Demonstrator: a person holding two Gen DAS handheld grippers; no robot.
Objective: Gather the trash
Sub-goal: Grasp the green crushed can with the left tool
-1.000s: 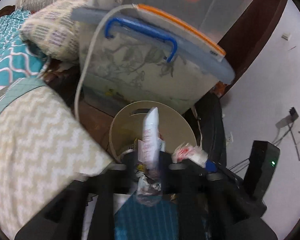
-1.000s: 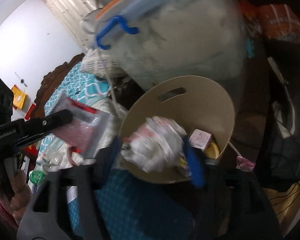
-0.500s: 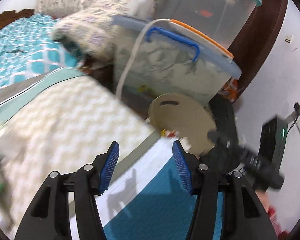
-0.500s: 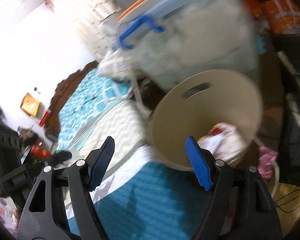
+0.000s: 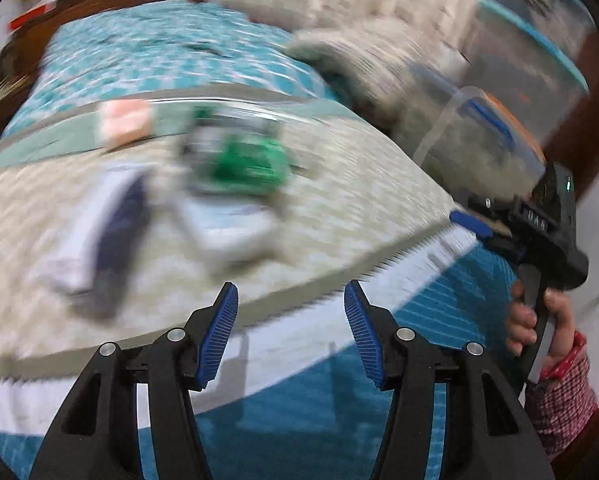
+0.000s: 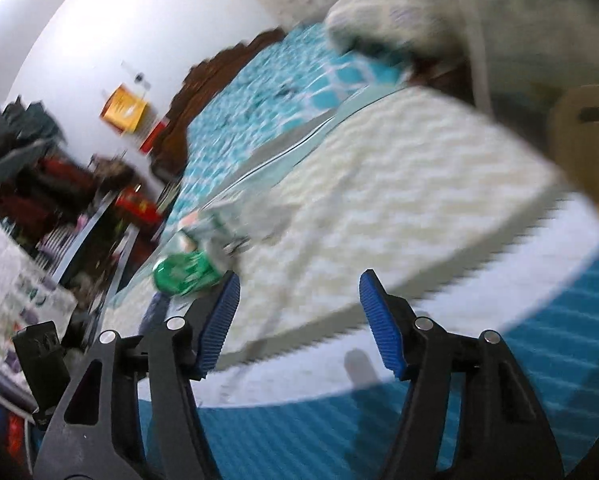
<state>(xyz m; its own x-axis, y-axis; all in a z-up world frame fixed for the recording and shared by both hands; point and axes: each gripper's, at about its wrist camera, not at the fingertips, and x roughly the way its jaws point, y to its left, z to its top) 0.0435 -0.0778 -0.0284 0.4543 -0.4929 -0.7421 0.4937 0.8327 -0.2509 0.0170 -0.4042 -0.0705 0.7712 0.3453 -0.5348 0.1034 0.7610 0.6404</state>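
Green wrapper (image 5: 245,162) and other litter lie on the bed (image 5: 339,184), both grippers empty, left (image 5: 291,336) spread, right (image 6: 299,322) closing on nothing; next, reach for one piece.

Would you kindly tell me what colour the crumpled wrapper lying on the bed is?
Green, with white markings; clearest in the right wrist view.
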